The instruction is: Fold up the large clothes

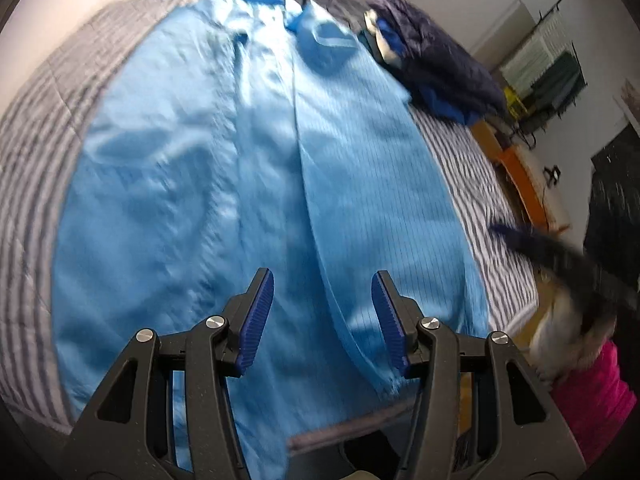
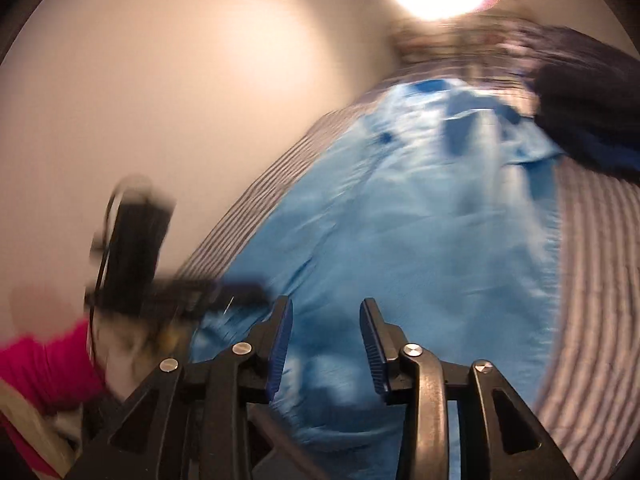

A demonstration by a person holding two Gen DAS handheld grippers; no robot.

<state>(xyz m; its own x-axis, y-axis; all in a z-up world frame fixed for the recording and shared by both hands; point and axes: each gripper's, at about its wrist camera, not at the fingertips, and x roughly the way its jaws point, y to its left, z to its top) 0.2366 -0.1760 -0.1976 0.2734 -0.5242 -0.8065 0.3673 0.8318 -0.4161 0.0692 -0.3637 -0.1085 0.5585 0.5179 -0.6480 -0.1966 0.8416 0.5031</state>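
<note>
Light-blue fabric garment (image 1: 248, 184) lies spread lengthwise on the grey-and-white striped bedcover (image 1: 36, 152), collar end far from both cameras. Left gripper (image 1: 322, 320) hovers over the near hem, blue-padded fingers (image 1: 258, 316) spread apart, grasping nothing. Right gripper (image 2: 326, 346) likewise released above the near end, empty. Dark navy clothing pile (image 1: 440, 64) sits beside the garment's far right shoulder. Right view blurred.
</note>
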